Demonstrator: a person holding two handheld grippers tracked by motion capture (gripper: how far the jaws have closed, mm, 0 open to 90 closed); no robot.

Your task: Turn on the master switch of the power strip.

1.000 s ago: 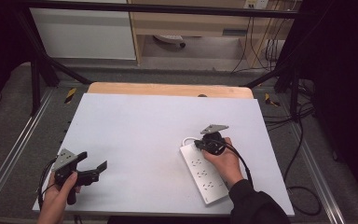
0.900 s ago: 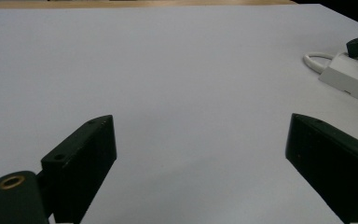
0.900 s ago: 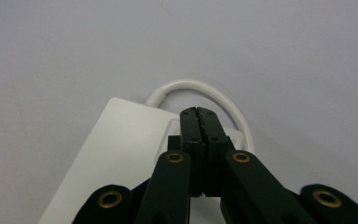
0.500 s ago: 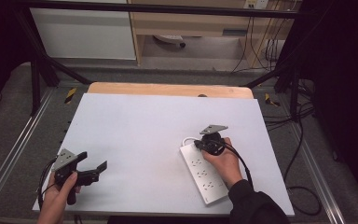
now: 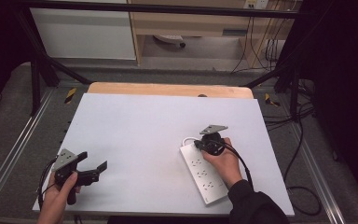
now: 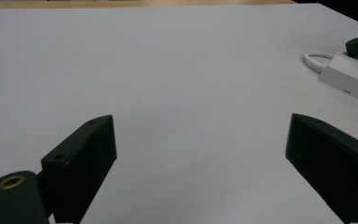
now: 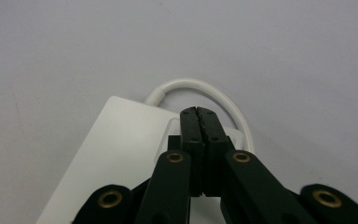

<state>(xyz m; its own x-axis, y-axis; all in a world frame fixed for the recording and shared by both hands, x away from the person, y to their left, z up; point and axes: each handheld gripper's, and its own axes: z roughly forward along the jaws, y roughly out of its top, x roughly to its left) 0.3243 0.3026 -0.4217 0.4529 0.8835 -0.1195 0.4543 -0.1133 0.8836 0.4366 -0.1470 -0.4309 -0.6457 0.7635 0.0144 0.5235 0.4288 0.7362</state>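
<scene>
A white power strip (image 5: 204, 175) lies on the right half of the white table (image 5: 144, 126), slanting from its cable end down toward the front edge. My right gripper (image 5: 200, 144) is shut, its tips over the strip's far end. In the right gripper view the two jaws of the right gripper (image 7: 199, 112) press flat together with nothing between them, above the power strip (image 7: 116, 144) and its looping white cable (image 7: 205, 88). My left gripper (image 5: 93, 161) rests open near the front left corner. The left gripper (image 6: 200, 144) has bare table between its jaws, with the power strip (image 6: 352, 77) far off to the right.
A strip of wooden tabletop (image 5: 168, 88) shows along the far edge. Metal rails (image 5: 9, 158) run along both sides of the table. Black cables (image 5: 298, 154) lie on the floor at the right. A white cabinet (image 5: 84, 28) stands beyond.
</scene>
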